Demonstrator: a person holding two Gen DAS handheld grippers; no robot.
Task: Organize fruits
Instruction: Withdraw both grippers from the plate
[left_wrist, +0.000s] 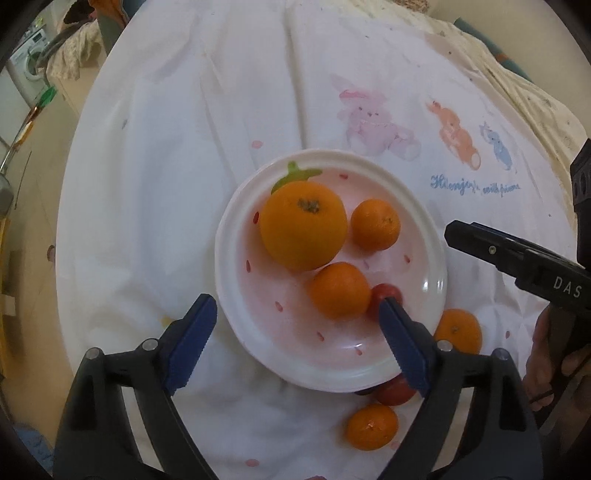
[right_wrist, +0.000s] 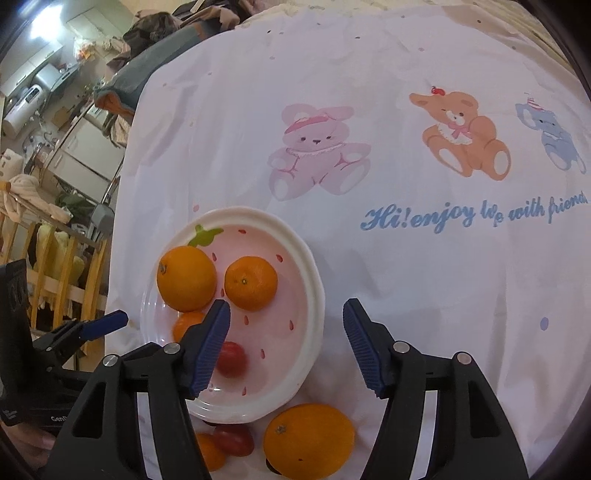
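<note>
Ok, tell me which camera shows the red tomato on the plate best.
The right wrist view: the tomato lies mostly exposed on the plate, only its left edge behind a finger. In the left wrist view, the tomato is half hidden behind a mandarin and a fingertip.

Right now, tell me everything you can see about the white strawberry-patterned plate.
The round white plate with a pink strawberry-print centre looks like glossy ceramic, with a raised ridged rim, red seed marks and a green leaf painted at its far edge. It lies flat on the white cartoon-bear cloth. Inside sit one large orange, two small mandarins and a red tomato. More fruit lies on the cloth against or just beside its near rim. Neither open gripper visibly touches it.
</note>
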